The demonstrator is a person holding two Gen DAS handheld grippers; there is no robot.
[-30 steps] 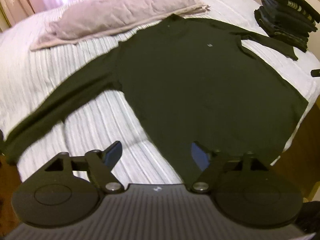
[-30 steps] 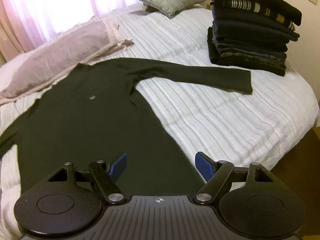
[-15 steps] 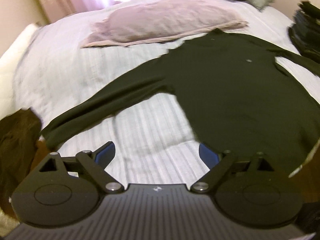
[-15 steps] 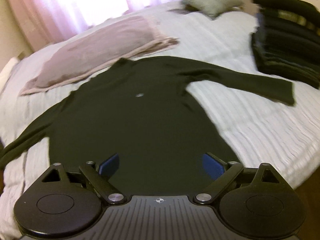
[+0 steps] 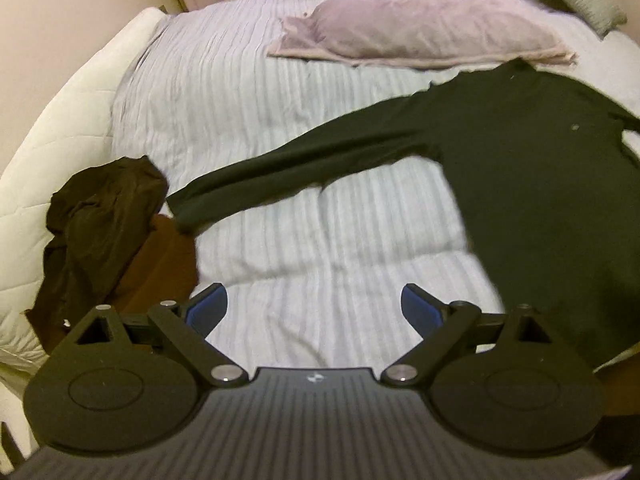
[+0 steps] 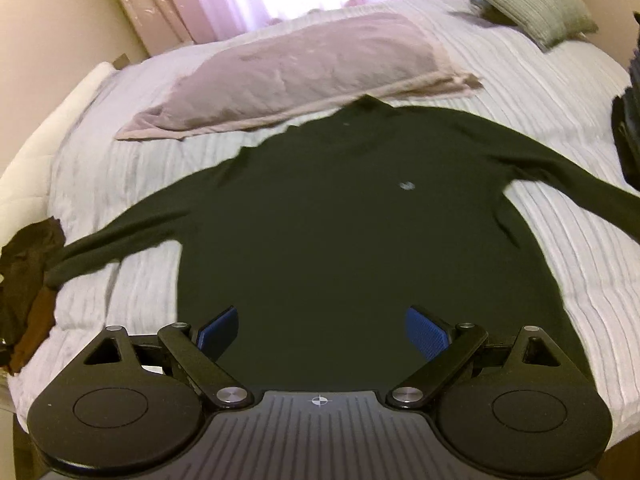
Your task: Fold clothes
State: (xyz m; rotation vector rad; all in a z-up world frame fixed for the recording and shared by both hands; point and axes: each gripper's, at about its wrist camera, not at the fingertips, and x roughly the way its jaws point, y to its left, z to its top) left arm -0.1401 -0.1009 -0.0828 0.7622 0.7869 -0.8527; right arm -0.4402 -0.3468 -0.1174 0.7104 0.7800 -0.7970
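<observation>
A dark long-sleeved sweater lies flat and face up on the white striped bed, both sleeves spread out. In the left wrist view the sweater fills the right side and its left sleeve reaches toward the bed's left edge. My left gripper is open and empty above bare bedding near the front edge, left of the sweater's body. My right gripper is open and empty over the sweater's lower hem.
A mauve pillow lies behind the sweater's collar. A grey-green cushion sits at the back right. A crumpled brown garment hangs at the bed's left edge. A stack of dark folded clothes shows at the far right.
Both grippers have swung to the left. The left one now looks at the left sleeve and bed edge; the right one now faces the sweater's middle. Both stay open.
</observation>
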